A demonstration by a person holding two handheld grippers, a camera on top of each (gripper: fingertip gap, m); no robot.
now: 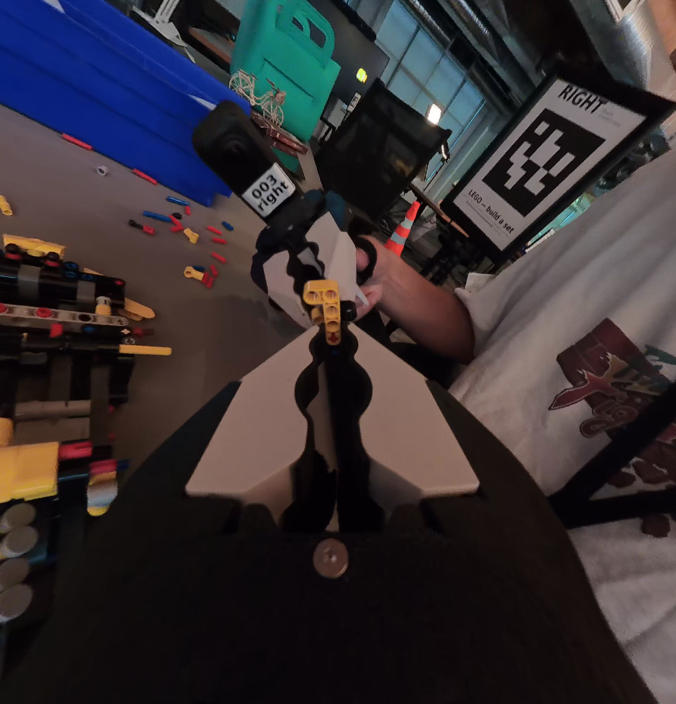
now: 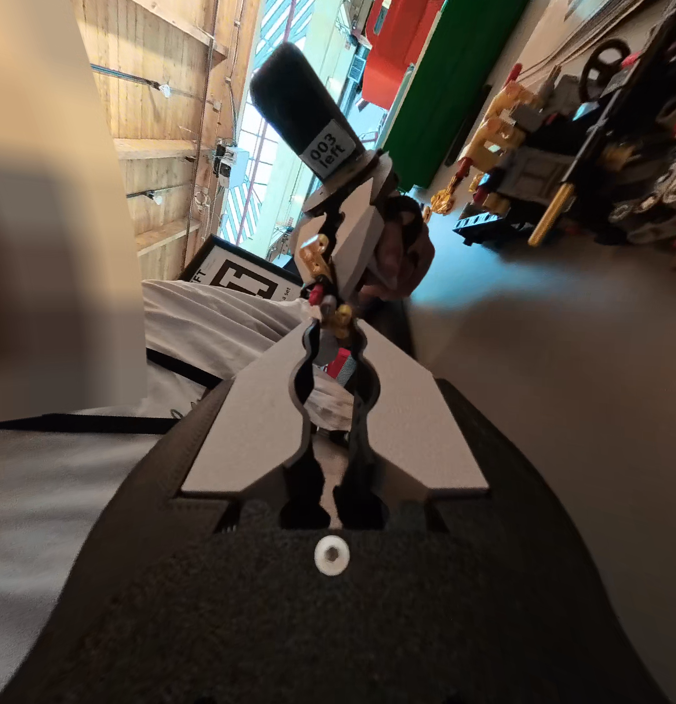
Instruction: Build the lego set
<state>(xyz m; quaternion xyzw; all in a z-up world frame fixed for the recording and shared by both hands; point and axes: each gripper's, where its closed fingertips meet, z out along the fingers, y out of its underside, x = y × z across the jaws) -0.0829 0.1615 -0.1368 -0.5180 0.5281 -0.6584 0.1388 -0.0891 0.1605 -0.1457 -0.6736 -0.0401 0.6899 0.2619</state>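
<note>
The yellow L-shaped beam (image 1: 325, 304) is up in the air between both tools, well above the tabletop (image 1: 199, 304). The left gripper (image 1: 331, 337) is clamped on its lower end. The right gripper (image 2: 330, 324) is pinched on a small grey, red and yellow cluster (image 2: 330, 316) touching it. I'd line the pin up with the hole first, then push straight so nothing twists. The half-built model (image 1: 54, 304) sits off to the side.

Yellow L-shaped holed lego beam (image 1: 326, 309) held upright above the table, half-built black-and-yellow model (image 1: 58, 304) left
</note>
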